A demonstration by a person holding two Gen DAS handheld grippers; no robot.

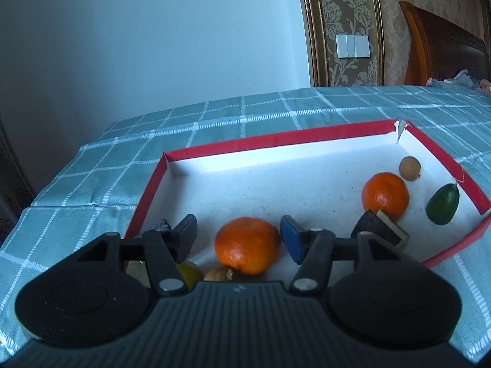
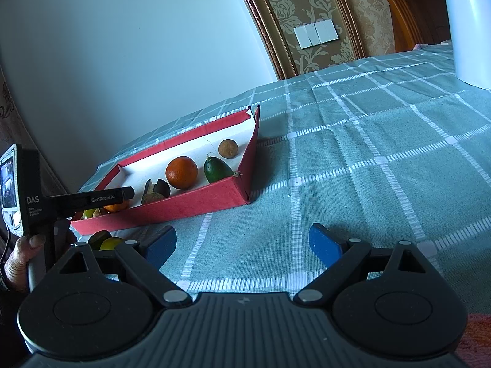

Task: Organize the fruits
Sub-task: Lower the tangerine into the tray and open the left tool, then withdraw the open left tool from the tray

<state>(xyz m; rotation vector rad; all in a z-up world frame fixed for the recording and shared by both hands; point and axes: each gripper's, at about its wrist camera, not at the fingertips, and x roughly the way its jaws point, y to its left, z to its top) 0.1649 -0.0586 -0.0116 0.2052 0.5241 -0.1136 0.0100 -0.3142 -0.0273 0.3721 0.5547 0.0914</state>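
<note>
A red-walled box (image 1: pixel 214 148) with a white floor lies on the checked tablecloth; it also shows in the right wrist view (image 2: pixel 196 205). My left gripper (image 1: pixel 238 236) is open inside it, its fingers on either side of an orange (image 1: pixel 247 245) that rests on the floor. A second orange (image 1: pixel 385 194), a small brown round fruit (image 1: pixel 409 168), a green fruit (image 1: pixel 443 204) and a dark cut fruit (image 1: pixel 380 230) lie to the right. My right gripper (image 2: pixel 244 247) is open and empty over the cloth, in front of the box.
A yellow-green fruit (image 1: pixel 187 271) and a small brown one (image 1: pixel 219 274) sit at the box's near edge. Two more fruits (image 2: pixel 106 240) lie on the cloth outside the box. A white appliance (image 2: pixel 469 27) stands far right. The wall is behind the table.
</note>
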